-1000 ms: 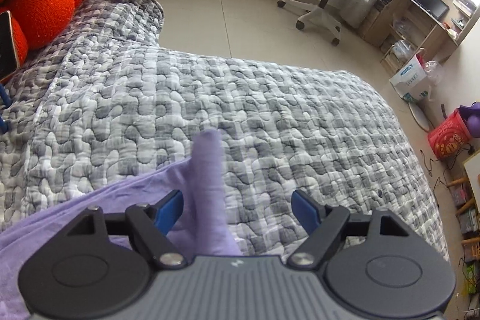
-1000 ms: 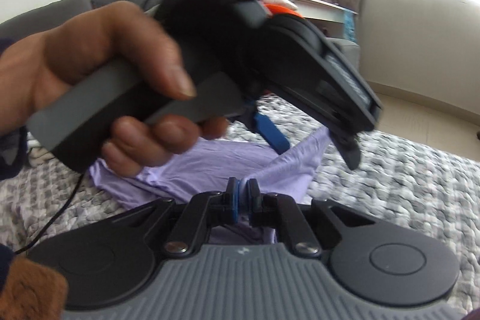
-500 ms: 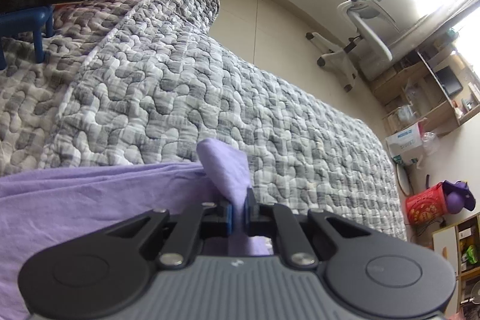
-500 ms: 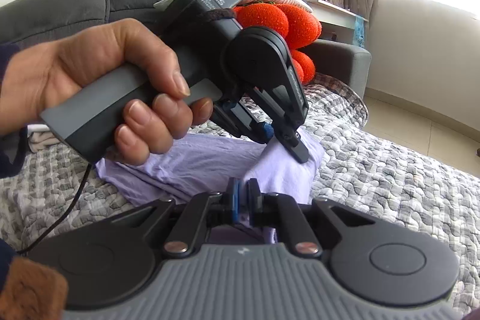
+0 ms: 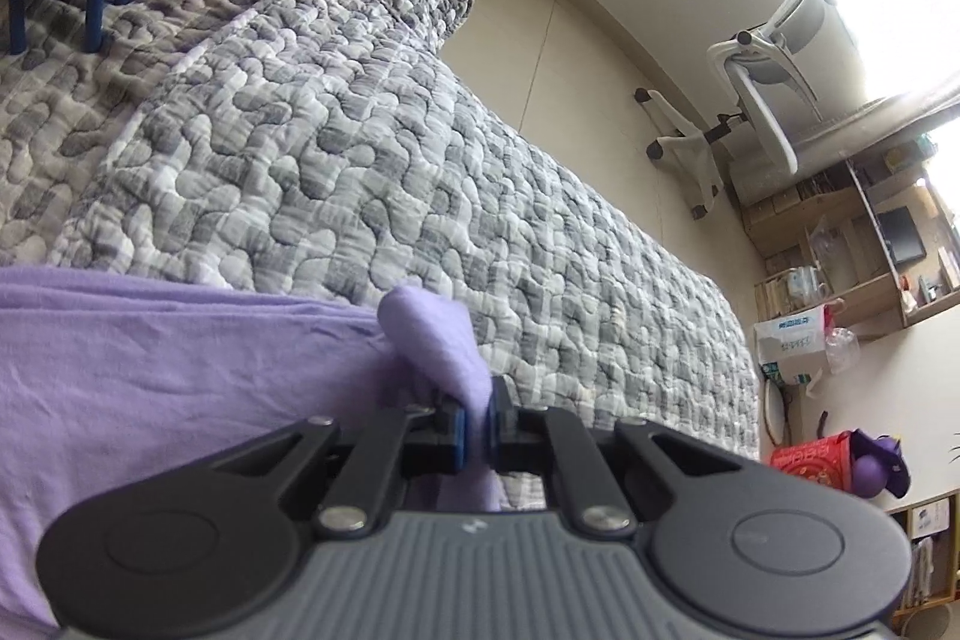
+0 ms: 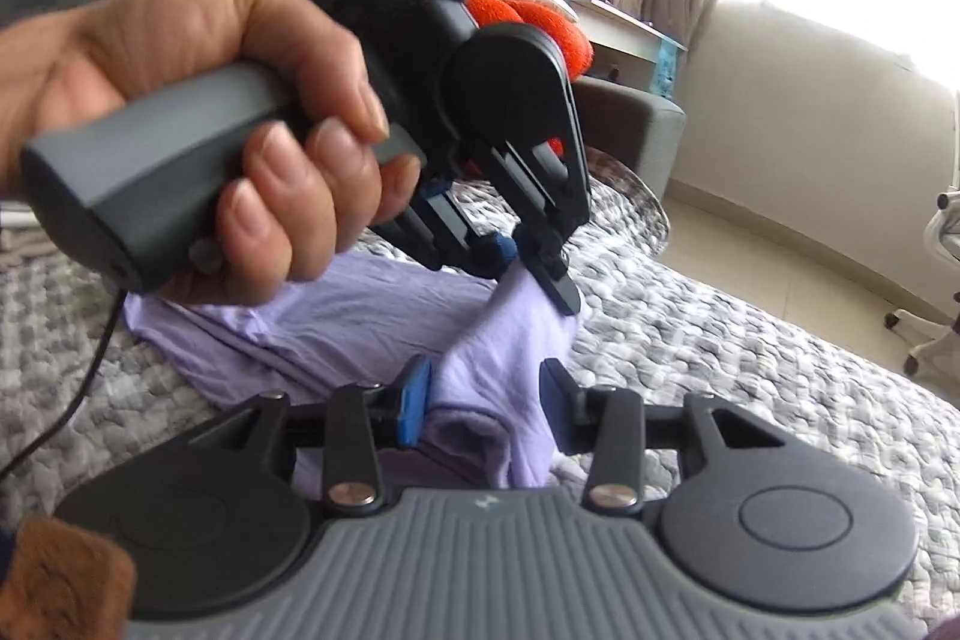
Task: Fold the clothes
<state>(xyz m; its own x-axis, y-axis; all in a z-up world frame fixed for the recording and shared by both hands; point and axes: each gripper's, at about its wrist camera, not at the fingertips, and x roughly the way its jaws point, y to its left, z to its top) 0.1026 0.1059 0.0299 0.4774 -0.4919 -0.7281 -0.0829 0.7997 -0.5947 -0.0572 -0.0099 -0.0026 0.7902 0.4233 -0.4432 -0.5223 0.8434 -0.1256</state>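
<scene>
Left wrist view: the left gripper (image 5: 475,424) is seen with its jaws pressed together on a bunched corner of the lilac garment (image 5: 168,364), a small tuft of cloth standing up just beyond the blue pads (image 5: 459,430). The rest of the garment is spread to the left across the grey quilted cover (image 5: 372,160) of what appears to be a bed or sofa, and looks rumpled, not flat.

In the right wrist view, the right gripper (image 6: 483,403) is shown with its jaws spread, a fold of the same garment (image 6: 372,316) lying between the 2 blue pads but not pinched by either. Just above it the left gripper (image 6: 528,268), carried by the person's hand (image 6: 198,124), is seen nipping the cloth at its tip.

The step in hand is judged to be the securing of a corner or edge: 1 grip is made, the other is not. The fold itself appears hardly begun, since the garment is creased and no neat layer is visible.

For the next move, a second hold is called for. The right jaws would need to be closed on the cloth between them, or shifted to a separate point along the edge, so that the fabric can be drawn taut between 2 grips before it is laid over. Thin, limp cloth of this kind is likely to slip if only a little is caught.
</scene>
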